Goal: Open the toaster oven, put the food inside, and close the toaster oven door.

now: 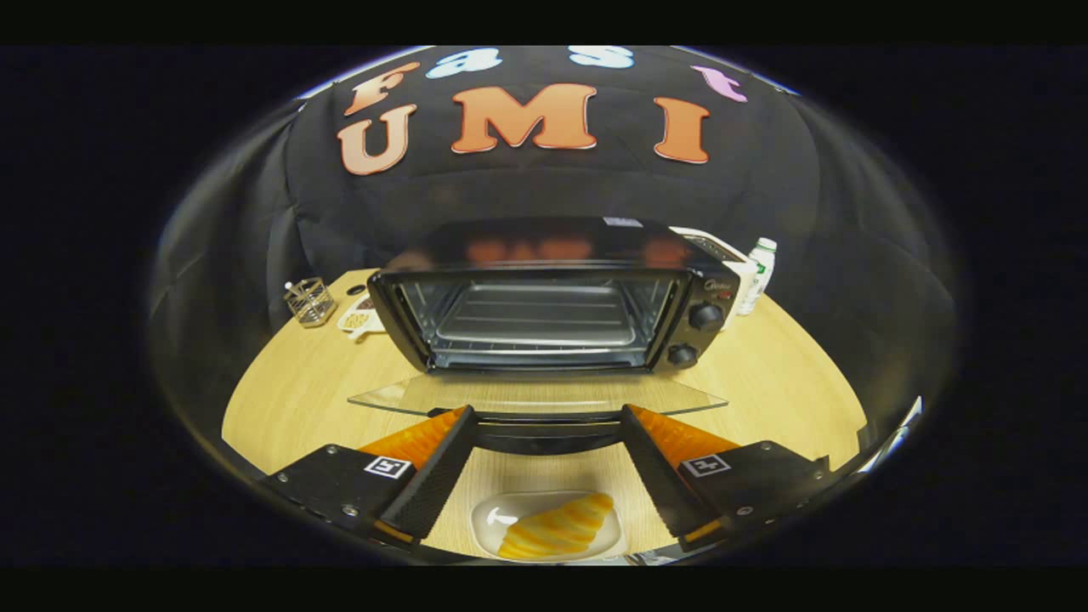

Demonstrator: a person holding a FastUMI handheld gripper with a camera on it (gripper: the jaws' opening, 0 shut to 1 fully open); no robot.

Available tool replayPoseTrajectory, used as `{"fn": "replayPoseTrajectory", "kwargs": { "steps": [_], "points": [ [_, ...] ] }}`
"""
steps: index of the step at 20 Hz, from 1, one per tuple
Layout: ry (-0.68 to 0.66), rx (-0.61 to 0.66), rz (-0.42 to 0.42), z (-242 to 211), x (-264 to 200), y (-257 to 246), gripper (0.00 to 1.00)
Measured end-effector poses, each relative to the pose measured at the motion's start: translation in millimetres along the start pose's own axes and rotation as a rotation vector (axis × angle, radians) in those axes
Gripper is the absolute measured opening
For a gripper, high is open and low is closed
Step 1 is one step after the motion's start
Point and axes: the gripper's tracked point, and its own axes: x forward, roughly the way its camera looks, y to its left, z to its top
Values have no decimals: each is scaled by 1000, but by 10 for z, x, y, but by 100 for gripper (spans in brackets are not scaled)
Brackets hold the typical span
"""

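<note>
A black toaster oven stands on the wooden table, its glass door folded down flat toward me. Inside it a wire rack shows, bare. My gripper is open, its fingertips at the door's dark handle bar, one to each side of it. Nothing is pinched between the fingers. Below the fingers, nearer to me, a croissant lies on a small white plate.
Two knobs sit on the oven's right panel. A wire holder and a small white dish stand left of the oven. A white appliance and a small bottle stand behind its right side.
</note>
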Motion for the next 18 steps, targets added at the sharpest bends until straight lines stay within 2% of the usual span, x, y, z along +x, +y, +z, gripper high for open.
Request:
{"fn": "replayPoseTrajectory", "kwargs": {
  "steps": [9, 12, 15, 18],
  "points": [
    [181, -56, -14, -886, 321, 31, 98],
    [174, -30, -2, -895, 285, 64, 97],
    [168, -43, -53, -854, 190, -57, 98],
    [156, 1, -61, -832, 28, -81, 99]
  ]
}}
